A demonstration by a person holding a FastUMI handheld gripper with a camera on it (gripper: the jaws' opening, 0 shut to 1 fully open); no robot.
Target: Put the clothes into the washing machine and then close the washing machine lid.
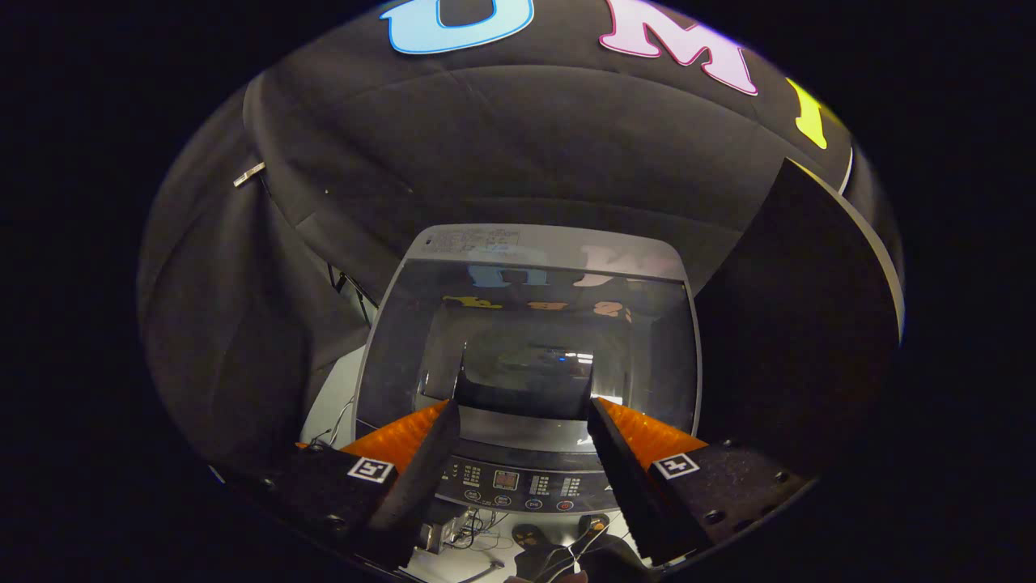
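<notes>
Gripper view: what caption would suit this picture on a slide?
Open gripper with jaws spread, empty, poised above the closed glass lid of a top-loading washing machine.

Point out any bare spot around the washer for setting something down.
The washing machine lid is shut and bare, just ahead of the open, empty fingers. Crowded: the control panel between them, and cables on the floor below it.
</notes>
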